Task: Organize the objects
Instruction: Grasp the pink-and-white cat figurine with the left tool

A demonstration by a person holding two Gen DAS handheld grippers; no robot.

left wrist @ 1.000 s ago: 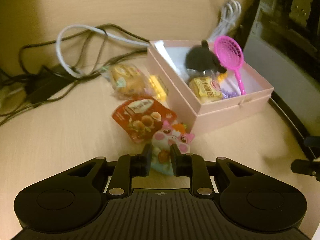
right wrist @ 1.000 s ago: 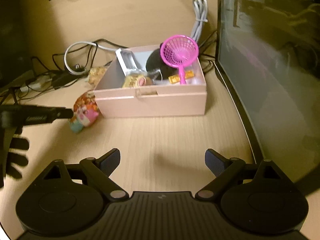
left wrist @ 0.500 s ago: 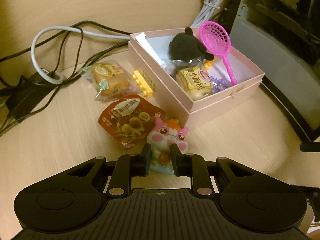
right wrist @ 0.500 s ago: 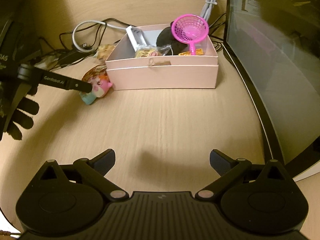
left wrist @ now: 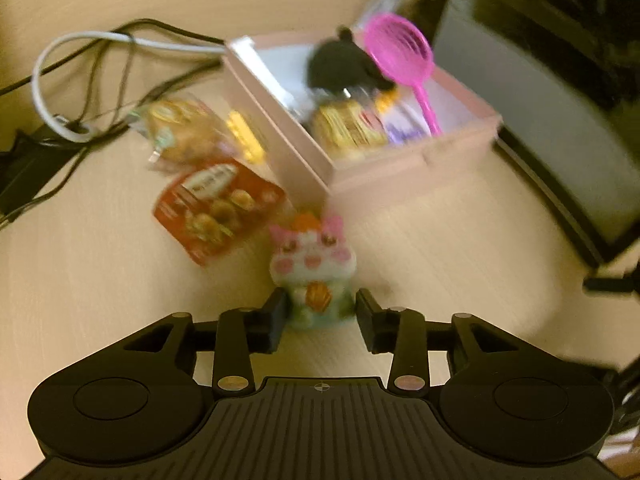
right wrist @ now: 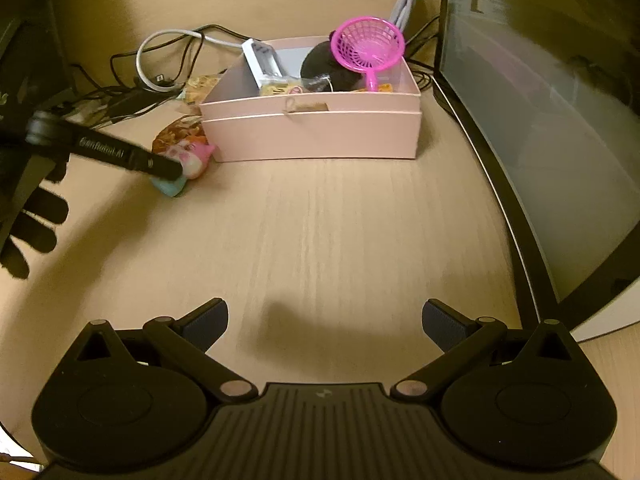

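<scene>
Beside the pink cardboard box (left wrist: 416, 168) on the counter, our left jaws have widened off the pink-eared squishy cat toy (left wrist: 312, 268), seemingly released short of the box, while our right jaws gape empty.

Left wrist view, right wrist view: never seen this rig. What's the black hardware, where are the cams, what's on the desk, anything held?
No robot: a person holds a two-finger tool in each hand, each with a fisheye camera looking along its fingers. The black shape at the bottom of each picture is that tool. The left tool has a finger on each side of a pig toy; blur hides whether it grips. The right tool is open and holds nothing. On the desk: a pink box holding a pink scoop, and a red snack packet beside it.
</scene>
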